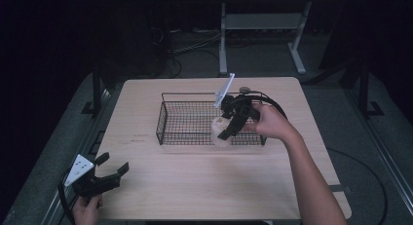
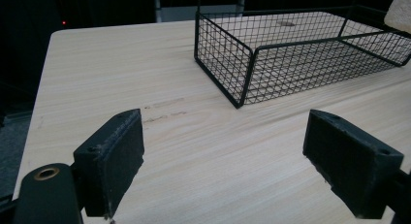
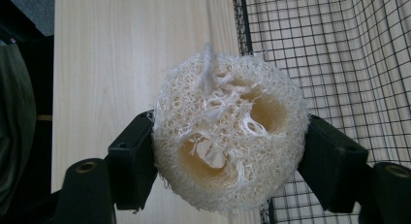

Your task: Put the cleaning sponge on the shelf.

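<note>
A pale round loofah sponge (image 3: 228,134) sits squeezed between the two black pads of my right gripper (image 3: 228,161), which is shut on it. From above, that gripper (image 1: 225,131) holds the loofah (image 1: 220,131) at the right end of a black wire basket (image 1: 187,137), over its front edge. The basket (image 2: 252,73) also lies ahead in the left gripper view. My left gripper (image 1: 116,166) rests at the table's near left corner, open, with bare wood between its pads (image 2: 114,158).
The light wooden table (image 1: 204,186) has dark floor on every side. A white table frame (image 1: 260,25) stands beyond the far edge. A small round disc (image 1: 244,89) lies on the table behind the basket.
</note>
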Motion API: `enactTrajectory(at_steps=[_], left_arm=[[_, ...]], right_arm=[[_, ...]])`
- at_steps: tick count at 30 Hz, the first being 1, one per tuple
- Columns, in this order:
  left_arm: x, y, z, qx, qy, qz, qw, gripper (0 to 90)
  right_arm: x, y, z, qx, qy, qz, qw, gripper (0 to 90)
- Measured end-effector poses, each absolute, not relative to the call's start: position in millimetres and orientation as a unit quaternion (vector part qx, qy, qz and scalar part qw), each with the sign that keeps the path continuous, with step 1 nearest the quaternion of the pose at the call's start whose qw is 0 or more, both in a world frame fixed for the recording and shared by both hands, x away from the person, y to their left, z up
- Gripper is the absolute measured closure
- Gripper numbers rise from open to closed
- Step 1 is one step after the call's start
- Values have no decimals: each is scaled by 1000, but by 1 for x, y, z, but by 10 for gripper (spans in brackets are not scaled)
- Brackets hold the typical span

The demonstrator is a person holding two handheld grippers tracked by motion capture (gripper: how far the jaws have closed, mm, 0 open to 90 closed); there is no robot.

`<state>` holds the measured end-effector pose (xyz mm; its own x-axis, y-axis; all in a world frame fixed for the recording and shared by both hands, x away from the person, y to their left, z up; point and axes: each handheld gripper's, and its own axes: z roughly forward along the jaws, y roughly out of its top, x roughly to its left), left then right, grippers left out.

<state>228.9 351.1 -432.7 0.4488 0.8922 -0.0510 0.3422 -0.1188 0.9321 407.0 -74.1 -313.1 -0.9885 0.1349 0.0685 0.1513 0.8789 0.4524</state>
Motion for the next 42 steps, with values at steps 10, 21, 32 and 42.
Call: enactTrajectory(at_steps=[10,21,32,42], left_arm=[[229,354,-432,691,448,278,494,139],[229,353,-432,692,445,280,494,139],[229,353,-432,692,445,279,495,139],[228,352,-432,691,446,279,496,139]], right_arm=[[431,-73,-312,-91,-968,-231,25,284],[456,-80,-310,-114,-963,-243,29,284],[469,-77,-320,-129,-962,-240,23,284],[483,-76,-329,-140,-965,-223,21,283]])
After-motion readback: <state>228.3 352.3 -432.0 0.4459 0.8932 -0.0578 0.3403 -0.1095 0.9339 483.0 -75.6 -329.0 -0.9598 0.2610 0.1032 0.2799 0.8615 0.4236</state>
